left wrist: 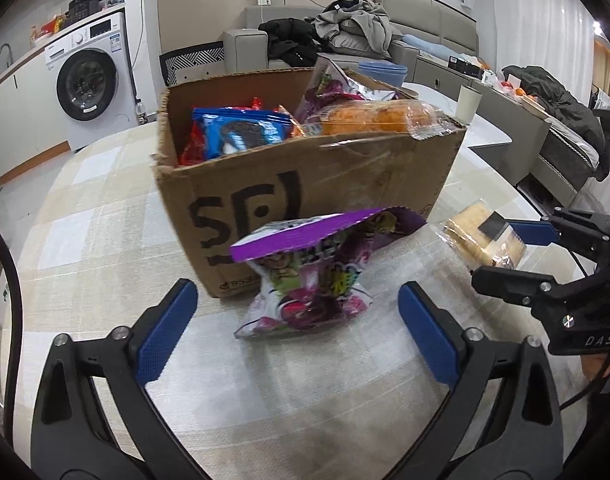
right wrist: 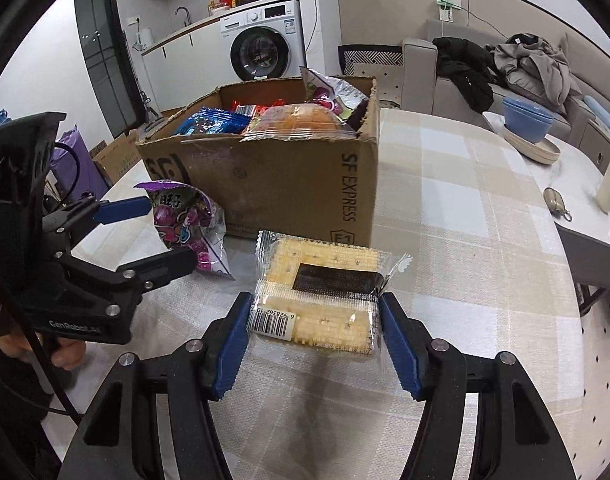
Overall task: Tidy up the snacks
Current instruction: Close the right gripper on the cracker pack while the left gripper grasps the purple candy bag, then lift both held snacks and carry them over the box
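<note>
The right gripper (right wrist: 311, 344) clamps the cracker pack (right wrist: 325, 300) near the cardboard box (right wrist: 273, 184), presumably for boxing, while the left gripper (left wrist: 297, 332) stands wide, empty, straddling the purple snack bag (left wrist: 309, 276).

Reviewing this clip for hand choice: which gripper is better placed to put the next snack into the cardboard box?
Right. The right gripper already clamps the cracker pack, held off the table in front of the cardboard box. The left gripper is open, and the purple snack bag between its fingers stays ungripped.
</note>
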Motion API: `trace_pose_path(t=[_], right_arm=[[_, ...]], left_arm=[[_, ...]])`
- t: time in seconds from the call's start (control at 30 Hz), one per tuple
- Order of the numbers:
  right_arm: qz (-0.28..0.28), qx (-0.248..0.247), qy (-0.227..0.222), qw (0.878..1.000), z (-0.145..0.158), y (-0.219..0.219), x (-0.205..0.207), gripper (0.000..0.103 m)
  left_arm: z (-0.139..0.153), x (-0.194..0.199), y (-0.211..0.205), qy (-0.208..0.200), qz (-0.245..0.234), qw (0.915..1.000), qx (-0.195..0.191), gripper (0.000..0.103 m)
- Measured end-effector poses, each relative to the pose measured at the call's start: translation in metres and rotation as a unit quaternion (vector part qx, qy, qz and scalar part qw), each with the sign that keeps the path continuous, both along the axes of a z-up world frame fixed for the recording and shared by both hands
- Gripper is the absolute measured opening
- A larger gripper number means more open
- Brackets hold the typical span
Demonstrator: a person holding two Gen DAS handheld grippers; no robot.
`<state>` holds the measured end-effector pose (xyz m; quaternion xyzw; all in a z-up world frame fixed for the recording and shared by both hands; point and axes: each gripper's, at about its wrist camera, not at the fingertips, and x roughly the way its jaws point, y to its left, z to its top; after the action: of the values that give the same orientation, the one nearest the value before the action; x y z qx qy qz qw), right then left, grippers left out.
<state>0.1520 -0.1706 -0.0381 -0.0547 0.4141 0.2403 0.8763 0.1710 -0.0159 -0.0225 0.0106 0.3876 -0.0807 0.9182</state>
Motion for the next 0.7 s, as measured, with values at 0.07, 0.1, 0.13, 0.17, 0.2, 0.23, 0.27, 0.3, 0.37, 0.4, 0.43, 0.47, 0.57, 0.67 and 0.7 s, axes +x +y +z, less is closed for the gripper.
trace_pose_path(t=[0.07,0.1,0.13,0.17,0.2,0.23,0.27,0.3,0.37,0.4,0.43,0.47,0.57,0.67,0.7], right_arm=[[-0.001,-0.001,0.001,1.000,-0.001,0.001,0.000,0.064],[-0.003,-0.001,0.002,1.000,-0.002,0.001,0.000,0.064],[-0.003,-0.001,0.002,1.000,-0.002,0.002,0.000,0.064],[-0.002,-0.001,0.002,1.000,-0.002,0.003,0.000,0.064],[-0.001,-0.001,0.001,1.000,-0.004,0.005,0.000,0.064],[0.002,-0.002,0.001,1.000,-0.004,0.006,-0.001,0.064],[0.003,-0.003,0.000,1.000,-0.004,0.007,-0.001,0.064],[0.004,-0.003,0.000,1.000,-0.005,0.008,-0.003,0.064],[0.006,-0.003,0.000,1.000,-0.005,0.009,-0.004,0.064],[0.006,-0.004,-0.001,1.000,-0.005,0.010,-0.004,0.064],[0.007,-0.004,-0.001,1.000,-0.005,0.010,-0.005,0.064],[0.007,-0.004,-0.002,1.000,-0.005,0.010,-0.005,0.064],[0.006,-0.003,-0.004,1.000,-0.005,0.010,-0.006,0.064],[0.007,-0.001,-0.009,1.000,-0.003,0.010,-0.007,0.064],[0.008,0.000,-0.011,1.000,-0.002,0.011,-0.008,0.064]], left_arm=[[-0.001,0.000,-0.005,0.004,-0.007,0.9999,0.009,0.084],[-0.001,-0.001,-0.008,0.001,-0.018,0.9998,0.010,0.083],[-0.001,-0.003,-0.011,-0.002,-0.021,0.9997,0.014,0.081],[-0.001,-0.003,-0.012,-0.004,-0.019,0.9997,0.015,0.080],[-0.001,-0.002,-0.013,-0.002,-0.019,0.9998,0.012,0.076],[-0.002,-0.001,-0.013,0.002,-0.022,0.9997,0.010,0.072],[-0.003,0.001,-0.011,0.007,-0.024,0.9997,0.009,0.068],[-0.005,0.002,-0.011,0.011,-0.023,0.9996,0.010,0.057],[-0.009,0.005,-0.009,0.019,-0.017,0.9996,0.012,0.043],[-0.008,0.004,-0.006,0.017,-0.016,0.9997,0.004,0.040],[-0.007,0.004,-0.003,0.017,-0.018,0.9997,-0.003,0.037],[-0.007,0.003,-0.001,0.017,-0.020,0.9996,-0.009,0.035],[-0.006,0.000,0.004,0.013,-0.019,0.9995,-0.020,0.032],[-0.004,-0.004,0.006,0.009,-0.024,0.9992,-0.031,0.031],[-0.002,-0.006,0.005,0.008,-0.028,0.9990,-0.034,0.031]])
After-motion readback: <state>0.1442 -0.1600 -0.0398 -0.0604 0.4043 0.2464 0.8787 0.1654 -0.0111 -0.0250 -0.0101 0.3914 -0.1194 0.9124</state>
